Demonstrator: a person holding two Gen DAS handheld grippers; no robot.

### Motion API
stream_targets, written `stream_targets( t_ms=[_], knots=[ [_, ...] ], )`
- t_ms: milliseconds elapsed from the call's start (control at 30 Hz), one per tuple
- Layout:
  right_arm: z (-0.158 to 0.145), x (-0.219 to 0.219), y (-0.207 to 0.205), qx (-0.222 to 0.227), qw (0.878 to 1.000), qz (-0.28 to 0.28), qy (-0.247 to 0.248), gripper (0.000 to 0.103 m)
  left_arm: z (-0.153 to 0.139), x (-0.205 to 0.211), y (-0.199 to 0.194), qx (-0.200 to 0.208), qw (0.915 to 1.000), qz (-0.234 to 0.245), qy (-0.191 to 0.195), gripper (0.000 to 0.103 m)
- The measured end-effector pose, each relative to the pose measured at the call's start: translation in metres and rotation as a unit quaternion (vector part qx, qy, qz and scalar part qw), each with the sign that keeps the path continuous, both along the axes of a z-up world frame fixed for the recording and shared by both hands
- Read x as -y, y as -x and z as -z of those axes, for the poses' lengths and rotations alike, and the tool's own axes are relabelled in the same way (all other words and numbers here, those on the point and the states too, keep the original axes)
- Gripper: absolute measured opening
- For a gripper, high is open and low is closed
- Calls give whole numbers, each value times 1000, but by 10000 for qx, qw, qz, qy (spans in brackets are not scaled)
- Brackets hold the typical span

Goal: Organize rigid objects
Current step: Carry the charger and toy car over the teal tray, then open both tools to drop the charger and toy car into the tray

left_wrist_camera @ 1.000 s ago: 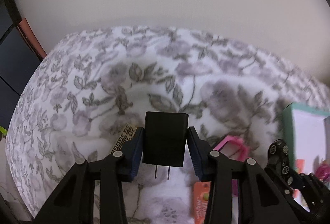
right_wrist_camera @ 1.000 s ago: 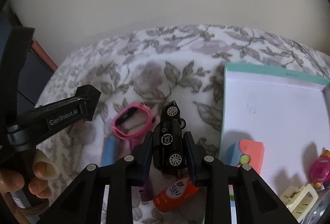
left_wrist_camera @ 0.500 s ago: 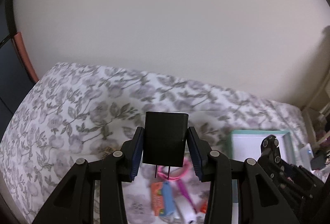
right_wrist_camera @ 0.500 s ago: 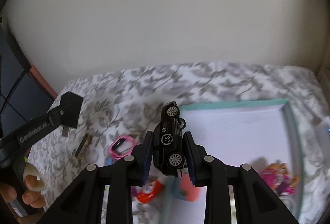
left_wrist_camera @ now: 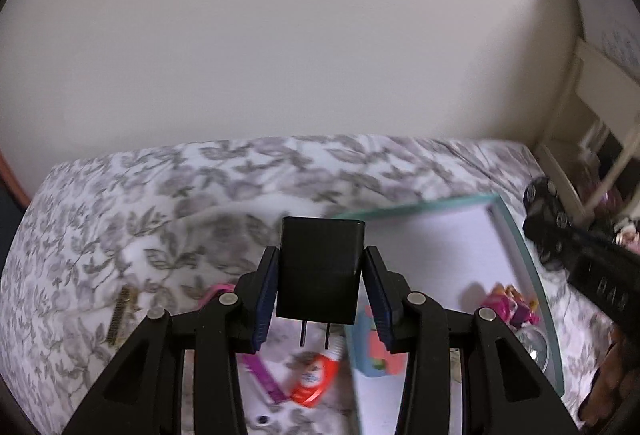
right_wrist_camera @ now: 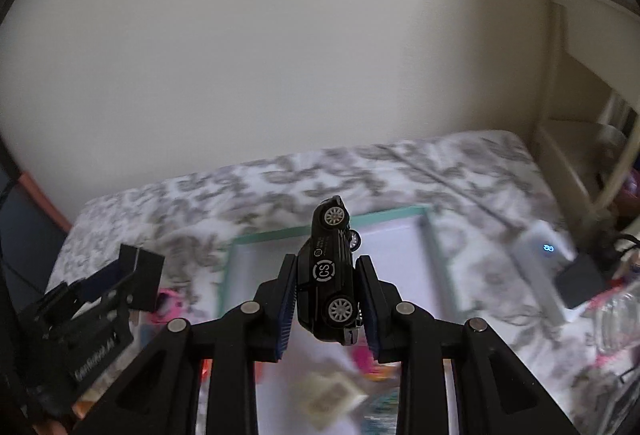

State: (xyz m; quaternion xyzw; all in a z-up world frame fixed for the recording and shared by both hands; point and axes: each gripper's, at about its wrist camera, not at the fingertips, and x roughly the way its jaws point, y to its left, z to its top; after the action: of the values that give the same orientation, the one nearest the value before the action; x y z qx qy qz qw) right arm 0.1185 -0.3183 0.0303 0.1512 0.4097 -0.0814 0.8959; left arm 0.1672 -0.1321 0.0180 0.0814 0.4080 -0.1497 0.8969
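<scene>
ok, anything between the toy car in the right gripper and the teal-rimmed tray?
Nothing visible. The right gripper holds the black toy car in the air over the teal-rimmed tray, with bare white tray floor behind it. Blurred items lie at the tray's near end. The left gripper with the black charger sits off to the side.

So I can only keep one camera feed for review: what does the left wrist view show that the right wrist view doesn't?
Only the left wrist view shows the plug's two prongs, the orange tube and the purple strip on the floral sheet.

Only the right wrist view shows the CS mark on the toy car and the white device with a blue light.

Both show the teal-rimmed tray, the black charger clamped in the left gripper, and the car in the right gripper.
</scene>
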Motion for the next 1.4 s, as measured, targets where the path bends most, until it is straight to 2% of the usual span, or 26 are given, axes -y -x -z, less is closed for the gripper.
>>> stream_targets(
  t_ms=[300, 400, 733, 1067, 1400],
  knots=[
    [10, 45, 14, -202, 9990, 398, -44, 31, 35, 47, 19, -202, 9978, 558, -283, 44],
    [20, 46, 11, -316, 9988, 356, -77, 31, 47, 57, 21, -306, 9966, 614, -453, 44],
    [61, 41, -3, -866, 9959, 218, -143, 31, 71, 66, 22, -486, 9945, 636, -679, 44],
    [86, 31, -11, -1198, 9926, 59, -178, 31, 76, 67, 19, -561, 9934, 632, -780, 43],
    [83, 27, -12, -1264, 9920, 57, 4, 31, 75, 67, 19, -588, 9933, 618, -774, 43]
  ],
)
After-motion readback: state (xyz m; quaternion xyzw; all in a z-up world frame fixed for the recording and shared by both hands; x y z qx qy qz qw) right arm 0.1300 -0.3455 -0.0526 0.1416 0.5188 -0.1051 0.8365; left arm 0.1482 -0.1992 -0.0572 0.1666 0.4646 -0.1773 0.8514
